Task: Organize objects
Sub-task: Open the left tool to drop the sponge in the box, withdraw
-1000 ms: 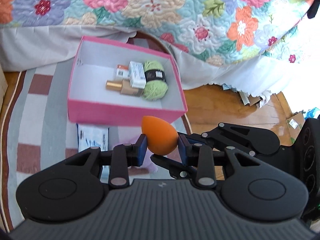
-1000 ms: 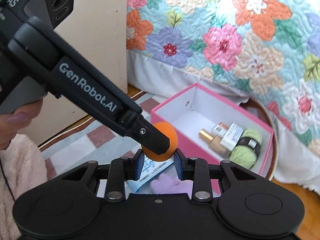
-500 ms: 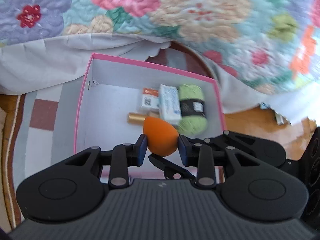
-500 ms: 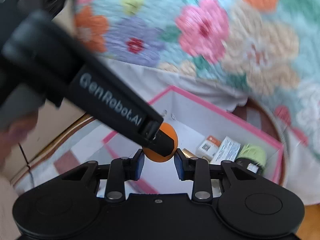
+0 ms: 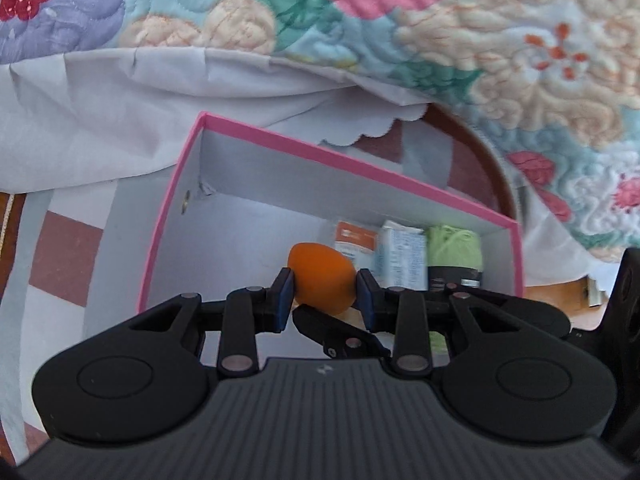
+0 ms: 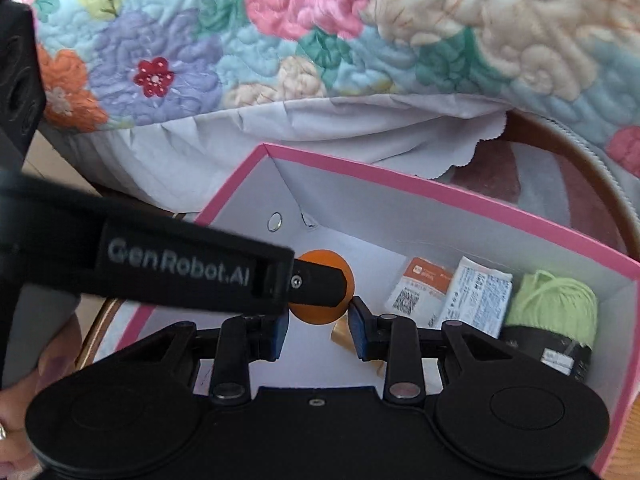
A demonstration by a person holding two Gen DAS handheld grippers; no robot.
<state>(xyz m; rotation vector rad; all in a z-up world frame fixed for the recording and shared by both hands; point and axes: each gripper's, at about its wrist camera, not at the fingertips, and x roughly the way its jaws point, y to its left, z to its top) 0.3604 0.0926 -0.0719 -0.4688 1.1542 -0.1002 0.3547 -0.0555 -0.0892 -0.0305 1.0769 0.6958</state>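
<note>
Floral quilt (image 6: 280, 40) behind pink box (image 6: 400, 178). Left tongs (image 5: 325, 294) clamped on orange sponge (image 5: 322, 280) over box interior; right tongs (image 6: 318, 322) also clamped on it. "GenRobot.AI" on left tongs. Green yarn (image 6: 552, 300) and cartons inside box, print unreadable.

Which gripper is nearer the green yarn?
Right. The right gripper sits beside the green yarn; the left gripper comes in from the far side of the orange sponge.

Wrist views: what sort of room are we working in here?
Most likely a bedroom floor beside a bed: a floral quilt and white bed skirt hang behind the pink box, which sits on a striped rug over wood flooring.
</note>
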